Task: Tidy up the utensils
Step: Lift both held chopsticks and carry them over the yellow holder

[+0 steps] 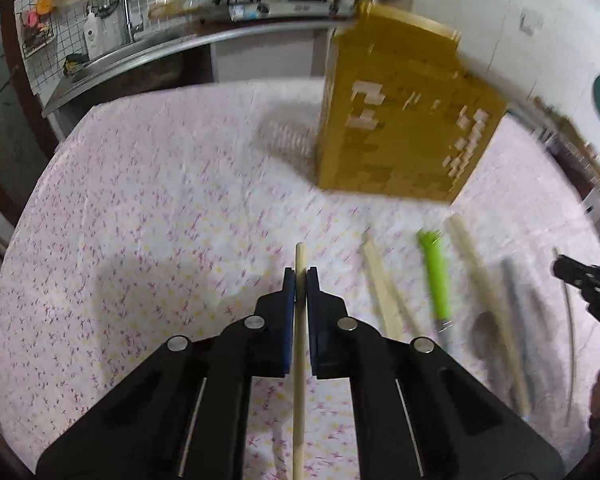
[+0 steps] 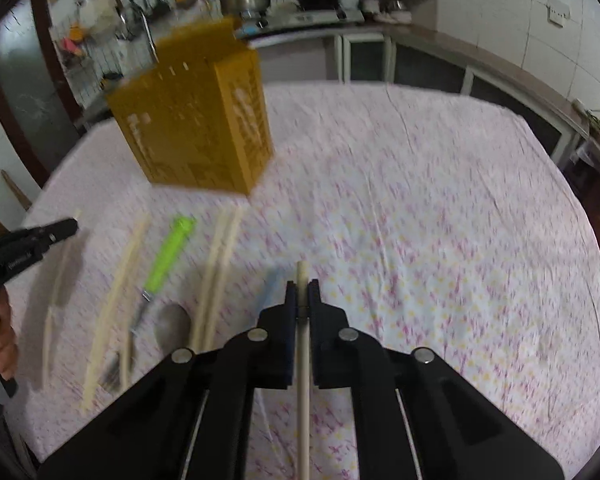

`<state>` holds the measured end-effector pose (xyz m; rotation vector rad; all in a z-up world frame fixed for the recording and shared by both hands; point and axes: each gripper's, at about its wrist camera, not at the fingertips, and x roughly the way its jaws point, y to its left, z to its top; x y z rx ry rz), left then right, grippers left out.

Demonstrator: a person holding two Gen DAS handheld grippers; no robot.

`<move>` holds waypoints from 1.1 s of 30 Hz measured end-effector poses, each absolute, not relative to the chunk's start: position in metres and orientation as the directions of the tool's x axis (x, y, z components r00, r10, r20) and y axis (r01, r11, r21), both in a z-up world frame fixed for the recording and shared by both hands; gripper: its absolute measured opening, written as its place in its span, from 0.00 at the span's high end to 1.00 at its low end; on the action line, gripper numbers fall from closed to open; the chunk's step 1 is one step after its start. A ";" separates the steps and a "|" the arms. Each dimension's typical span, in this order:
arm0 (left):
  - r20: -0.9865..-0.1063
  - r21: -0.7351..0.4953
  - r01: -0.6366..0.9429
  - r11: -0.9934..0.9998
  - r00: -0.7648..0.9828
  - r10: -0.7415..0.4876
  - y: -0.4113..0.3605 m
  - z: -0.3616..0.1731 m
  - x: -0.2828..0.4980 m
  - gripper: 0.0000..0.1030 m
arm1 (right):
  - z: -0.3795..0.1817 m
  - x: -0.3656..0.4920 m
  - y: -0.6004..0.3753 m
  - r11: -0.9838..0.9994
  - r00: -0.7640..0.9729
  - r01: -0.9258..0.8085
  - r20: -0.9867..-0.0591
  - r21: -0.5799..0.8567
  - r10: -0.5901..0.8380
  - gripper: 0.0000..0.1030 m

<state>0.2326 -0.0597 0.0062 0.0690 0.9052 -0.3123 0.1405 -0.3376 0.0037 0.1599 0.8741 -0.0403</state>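
Note:
My left gripper [image 1: 300, 283] is shut on a pale wooden chopstick [image 1: 299, 352], held above the cloth. My right gripper [image 2: 302, 295] is shut on another wooden chopstick [image 2: 303, 380]. A yellow perforated utensil holder [image 1: 396, 120] stands upright on the table; it also shows in the right wrist view [image 2: 196, 128]. In front of it lie a green-handled fork [image 2: 168, 254], several loose chopsticks [image 2: 220, 276] and a spoon [image 2: 174, 322]. The left gripper's tip shows at the left edge of the right wrist view [image 2: 40, 238].
The table [image 2: 420, 220] carries a white cloth with pink and yellow flecks. Behind it runs a kitchen counter [image 1: 172, 44] with a sink, a tap, a pot and a stove. A wall with cabinets [image 2: 440, 68] stands at the right.

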 end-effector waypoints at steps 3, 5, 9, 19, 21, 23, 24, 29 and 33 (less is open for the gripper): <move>-0.747 -0.093 0.294 0.951 0.610 -0.262 -0.057 0.028 0.225 0.96 | 0.023 0.143 -0.342 0.987 0.686 0.082 -0.726 0.140 0.046 0.94; -0.722 -0.098 0.299 0.949 0.635 -0.274 -0.057 0.042 0.222 0.96 | 0.034 0.143 -0.343 0.986 0.710 0.067 -0.702 0.150 0.058 0.94; -0.677 -0.107 0.306 0.946 0.674 -0.295 -0.059 0.067 0.218 0.96 | 0.058 0.143 -0.347 0.984 0.759 0.041 -0.646 0.171 0.081 0.94; -0.586 -0.095 0.333 0.938 0.743 -0.323 -0.064 0.119 0.210 0.96 | 0.124 0.143 -0.350 0.978 0.853 -0.016 -0.507 0.209 0.122 0.94; -0.565 -0.092 0.341 0.936 0.756 -0.330 -0.065 0.132 0.212 0.96 | 0.136 0.145 -0.349 0.978 0.872 -0.032 -0.473 0.204 0.127 0.94; -0.553 -0.087 0.351 0.932 0.762 -0.338 -0.069 0.142 0.216 0.96 | 0.148 0.150 -0.347 0.978 0.890 -0.047 -0.436 0.203 0.133 0.94; -0.545 -0.086 0.356 0.931 0.765 -0.343 -0.071 0.148 0.219 0.96 | 0.153 0.153 -0.346 0.977 0.896 -0.056 -0.421 0.204 0.139 0.94; -0.504 -0.092 0.369 0.925 0.784 -0.363 -0.080 0.177 0.237 0.96 | 0.176 0.181 -0.336 0.981 0.932 -0.060 -0.340 0.186 0.122 0.94; -0.448 -0.063 0.378 0.924 0.816 -0.365 -0.092 0.214 0.256 0.96 | 0.193 0.209 -0.326 0.987 0.965 -0.048 -0.248 0.153 0.085 0.94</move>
